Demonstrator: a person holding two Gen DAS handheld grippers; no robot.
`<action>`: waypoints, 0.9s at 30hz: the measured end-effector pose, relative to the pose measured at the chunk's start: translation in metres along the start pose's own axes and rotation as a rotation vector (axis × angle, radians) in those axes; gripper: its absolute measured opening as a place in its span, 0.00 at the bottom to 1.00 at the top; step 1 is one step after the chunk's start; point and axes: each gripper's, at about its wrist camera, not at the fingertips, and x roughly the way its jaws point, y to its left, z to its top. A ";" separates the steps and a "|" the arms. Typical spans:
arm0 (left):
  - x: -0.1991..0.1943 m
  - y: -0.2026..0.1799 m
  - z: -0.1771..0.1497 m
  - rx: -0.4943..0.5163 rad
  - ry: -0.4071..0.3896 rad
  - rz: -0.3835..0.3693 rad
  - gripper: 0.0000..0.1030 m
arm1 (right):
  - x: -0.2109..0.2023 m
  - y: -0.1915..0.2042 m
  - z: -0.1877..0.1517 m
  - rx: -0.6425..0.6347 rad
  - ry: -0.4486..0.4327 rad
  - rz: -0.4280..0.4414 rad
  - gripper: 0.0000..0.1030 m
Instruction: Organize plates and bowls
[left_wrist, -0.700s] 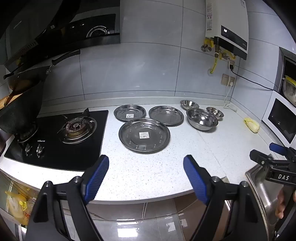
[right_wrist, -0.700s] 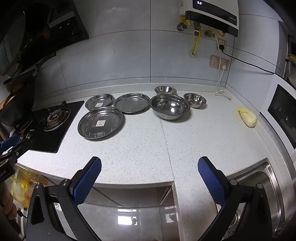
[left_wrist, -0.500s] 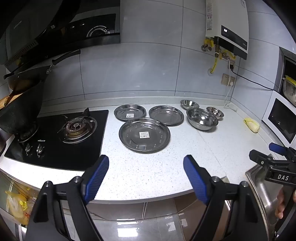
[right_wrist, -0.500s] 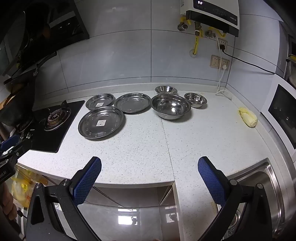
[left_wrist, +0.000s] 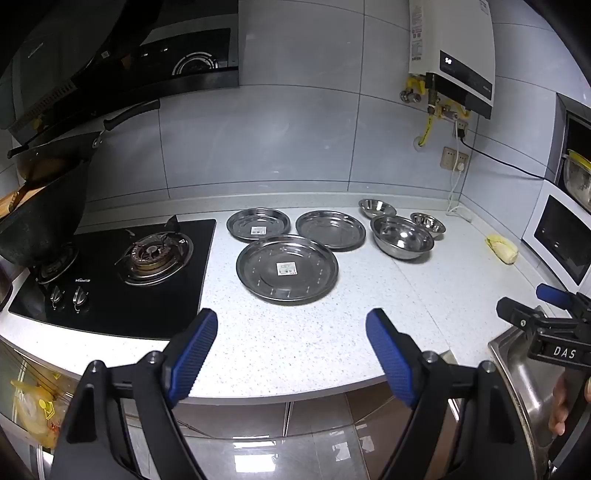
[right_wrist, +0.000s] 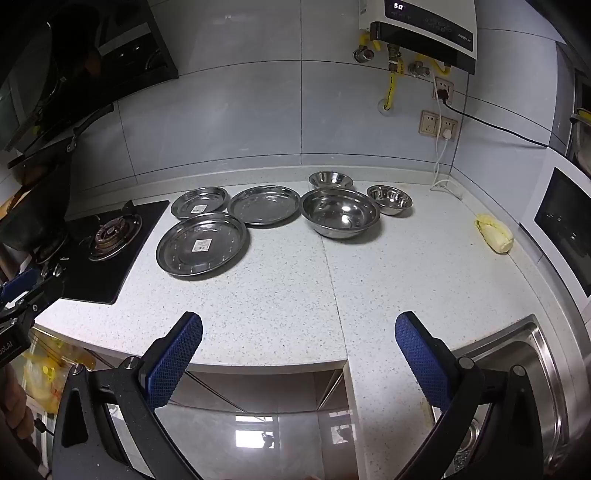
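- The left gripper (left_wrist: 291, 354) is hovering at the bottom of its frame, jaws standing wide apart with nothing between them.
- The right gripper (right_wrist: 297, 352) is likewise gaping empty, low in its frame.
- Three plates (right_wrist: 201, 245) are lying centre-left on the countertop (right_wrist: 280, 295); three bowls (right_wrist: 340, 212) are sitting just right of them.

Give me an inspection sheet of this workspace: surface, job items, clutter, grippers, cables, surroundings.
Surface: speckled white counter, dry-looking.
Job's things: three steel plates lie flat at left; three steel bowls upright at right; none stacked.
Clutter: yellow cloth near the right wall.
Grippers: left gripper and right gripper open, empty, at the counter's front edge.
Cables: black cord and white cord from the wall sockets.
Surroundings: hob, sink, water heater.
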 end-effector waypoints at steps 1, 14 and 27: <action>0.000 -0.001 0.000 0.001 -0.001 0.002 0.80 | 0.000 0.000 0.001 0.001 0.000 0.000 0.99; -0.002 -0.003 -0.001 -0.001 -0.002 0.001 0.80 | -0.003 0.002 0.000 -0.001 -0.001 -0.001 0.99; -0.009 -0.003 0.000 -0.002 -0.005 0.000 0.80 | -0.004 0.004 0.000 -0.005 -0.004 -0.001 0.99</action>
